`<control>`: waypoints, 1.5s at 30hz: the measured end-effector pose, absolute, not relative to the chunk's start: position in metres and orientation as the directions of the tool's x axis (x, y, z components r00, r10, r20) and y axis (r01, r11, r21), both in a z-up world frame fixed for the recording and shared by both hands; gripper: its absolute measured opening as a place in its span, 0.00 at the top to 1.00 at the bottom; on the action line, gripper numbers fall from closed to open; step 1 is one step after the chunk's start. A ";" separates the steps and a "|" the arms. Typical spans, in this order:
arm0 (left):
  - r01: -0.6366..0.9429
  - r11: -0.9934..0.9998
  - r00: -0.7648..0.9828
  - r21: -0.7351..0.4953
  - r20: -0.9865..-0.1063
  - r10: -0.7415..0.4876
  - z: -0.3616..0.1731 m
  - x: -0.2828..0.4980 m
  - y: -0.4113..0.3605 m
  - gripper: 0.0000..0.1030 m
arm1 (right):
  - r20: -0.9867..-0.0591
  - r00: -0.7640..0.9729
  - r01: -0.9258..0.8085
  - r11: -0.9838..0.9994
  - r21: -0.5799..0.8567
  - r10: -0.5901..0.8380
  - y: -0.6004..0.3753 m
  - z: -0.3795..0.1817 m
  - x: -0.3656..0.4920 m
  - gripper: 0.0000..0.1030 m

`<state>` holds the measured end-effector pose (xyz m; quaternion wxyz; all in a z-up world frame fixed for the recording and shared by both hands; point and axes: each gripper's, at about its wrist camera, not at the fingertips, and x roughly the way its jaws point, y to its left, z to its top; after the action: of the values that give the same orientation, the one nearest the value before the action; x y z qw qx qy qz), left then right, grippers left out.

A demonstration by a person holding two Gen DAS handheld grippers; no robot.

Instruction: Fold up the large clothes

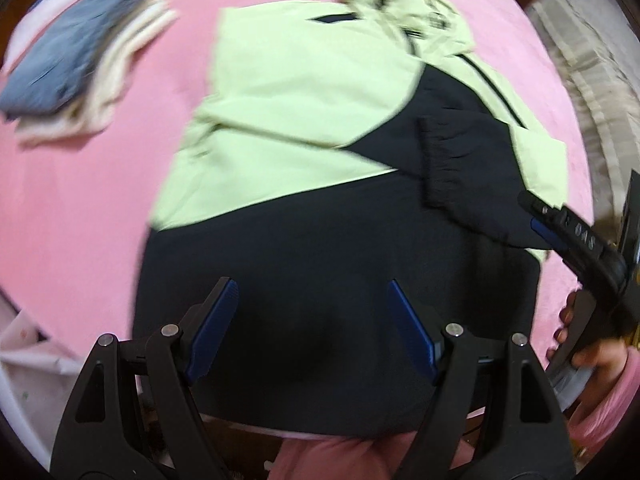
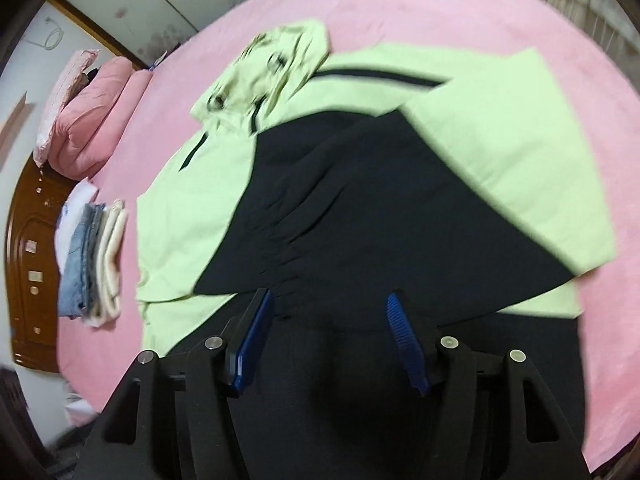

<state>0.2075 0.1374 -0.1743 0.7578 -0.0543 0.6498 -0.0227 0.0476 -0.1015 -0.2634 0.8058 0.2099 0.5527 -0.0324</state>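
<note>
Lime-and-black jacket [image 1: 304, 128] blurred on pink bed [image 1: 80, 208], hem cut off — left claw [image 1: 312, 328] and right claw [image 2: 330, 340] both released.

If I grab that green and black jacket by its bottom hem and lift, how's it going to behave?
Probably floppy: the jacket lies flat on the pink bed, with its sleeve folded over and creased. Likely light for its size, since the cloth looks thin. It may be slippery, as it looks smooth, so the folded sleeve could slide off when lifted.

Lime-and-navy hooded jacket [image 1: 304, 128], seemingly part-folded
</note>
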 end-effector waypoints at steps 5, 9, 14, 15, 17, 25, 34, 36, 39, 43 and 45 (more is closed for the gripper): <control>0.034 0.977 0.181 -0.208 -0.961 -0.211 -0.202 0.245 0.082 0.27 | -0.899 0.428 0.299 0.923 0.242 0.097 -0.147 -0.255 0.029 0.42; 0.053 0.969 0.162 -0.242 -0.955 -0.248 -0.232 0.271 0.045 0.30 | -0.894 0.447 0.374 0.902 0.216 0.029 -0.194 -0.259 0.020 0.42; 0.068 0.972 0.121 -0.223 -0.966 -0.230 -0.268 0.295 0.011 0.45 | -0.902 0.429 0.437 0.885 0.163 -0.046 -0.257 -0.270 0.013 0.42; 0.059 0.974 0.108 -0.217 -0.969 -0.223 -0.275 0.298 0.006 0.48 | -0.904 0.423 0.448 0.881 0.153 -0.058 -0.269 -0.272 0.010 0.42; 0.041 0.974 0.085 -0.222 -0.971 -0.225 -0.286 0.303 -0.001 0.63 | -0.911 0.405 0.468 0.873 0.138 -0.073 -0.294 -0.277 0.001 0.42; 0.118 0.992 0.092 -0.052 -0.994 -0.063 -0.293 0.308 -0.041 0.74 | -0.942 0.331 0.493 0.862 0.120 -0.058 -0.349 -0.312 -0.009 0.42; 0.205 0.978 0.251 -0.038 -0.964 -0.090 -0.220 0.325 -0.075 0.80 | -0.939 0.337 0.473 0.874 0.106 -0.069 -0.362 -0.313 -0.012 0.42; 0.219 0.975 0.312 -0.038 -0.944 -0.107 -0.192 0.336 -0.077 0.80 | -0.935 0.347 0.471 0.876 0.105 -0.074 -0.363 -0.307 -0.013 0.42; 0.204 0.978 0.391 -0.029 -0.914 -0.109 -0.158 0.352 -0.069 0.80 | -0.930 0.359 0.465 0.880 0.101 -0.083 -0.363 -0.301 -0.010 0.42; 0.155 0.988 0.483 0.023 -0.874 -0.056 -0.134 0.367 -0.039 0.80 | -0.916 0.392 0.446 0.888 0.109 -0.085 -0.354 -0.292 -0.003 0.42; 0.124 0.991 0.477 0.042 -0.879 -0.022 -0.141 0.369 -0.010 0.80 | -0.910 0.407 0.432 0.894 0.118 -0.077 -0.349 -0.290 0.002 0.42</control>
<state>0.3694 -0.0100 -0.1410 0.8578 0.0498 0.5098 -0.0425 0.0017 -0.3494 -0.2902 0.8214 0.1701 0.5219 -0.1549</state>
